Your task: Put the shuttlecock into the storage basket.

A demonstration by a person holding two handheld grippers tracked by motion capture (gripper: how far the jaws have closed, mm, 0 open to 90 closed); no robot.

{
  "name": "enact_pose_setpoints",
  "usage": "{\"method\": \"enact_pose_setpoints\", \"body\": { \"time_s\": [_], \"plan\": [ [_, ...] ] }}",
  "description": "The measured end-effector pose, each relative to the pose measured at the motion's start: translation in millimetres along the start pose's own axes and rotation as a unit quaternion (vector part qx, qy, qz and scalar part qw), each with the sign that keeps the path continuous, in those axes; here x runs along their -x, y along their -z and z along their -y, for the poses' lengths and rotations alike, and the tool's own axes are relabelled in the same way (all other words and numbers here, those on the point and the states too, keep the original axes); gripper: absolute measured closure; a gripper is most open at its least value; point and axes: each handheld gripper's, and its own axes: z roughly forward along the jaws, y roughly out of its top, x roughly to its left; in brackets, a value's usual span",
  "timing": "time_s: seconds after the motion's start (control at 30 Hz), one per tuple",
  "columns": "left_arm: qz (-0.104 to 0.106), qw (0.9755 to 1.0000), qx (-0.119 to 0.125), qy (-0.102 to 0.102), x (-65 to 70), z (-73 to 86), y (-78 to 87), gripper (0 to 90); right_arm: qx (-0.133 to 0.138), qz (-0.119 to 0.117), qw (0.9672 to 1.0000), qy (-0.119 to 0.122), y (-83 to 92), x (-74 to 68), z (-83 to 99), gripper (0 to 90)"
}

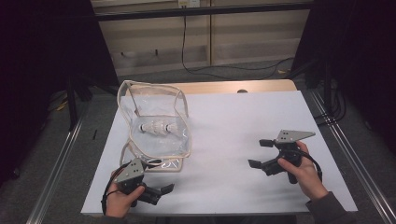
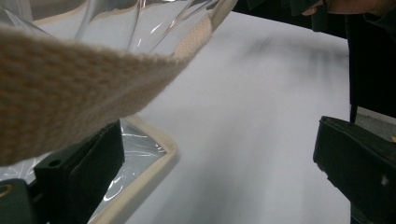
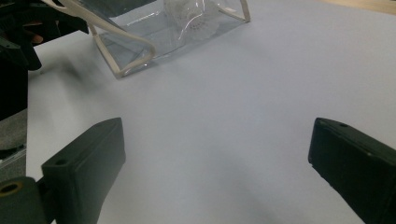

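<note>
Both my left hand-held gripper and right hand-held gripper gape wide; the clear bag looks light, floppy, slippery, so I'd pinch its woven strap.

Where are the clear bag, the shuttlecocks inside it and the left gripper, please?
clear bag [image 1: 156,88]: high view, on its upper trimmed rim.
shuttlecocks [image 1: 159,127]: high view, on the white middle of the row.
left gripper [image 1: 164,192]: high view, between its open jaws.
</note>
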Motion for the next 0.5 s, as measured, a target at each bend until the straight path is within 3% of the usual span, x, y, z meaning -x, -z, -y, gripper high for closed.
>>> {"method": "enact_pose_setpoints", "body": {
  "time_s": [0.5],
  "plan": [
    [0.0, 1.0, 0.0, 0.001, 0.1, 0.0, 0.0, 1.9, -0.004, 0.009, 0.9999, -0.002, 6.3, 2.7, 12.8, 3.8]
  ]
}}
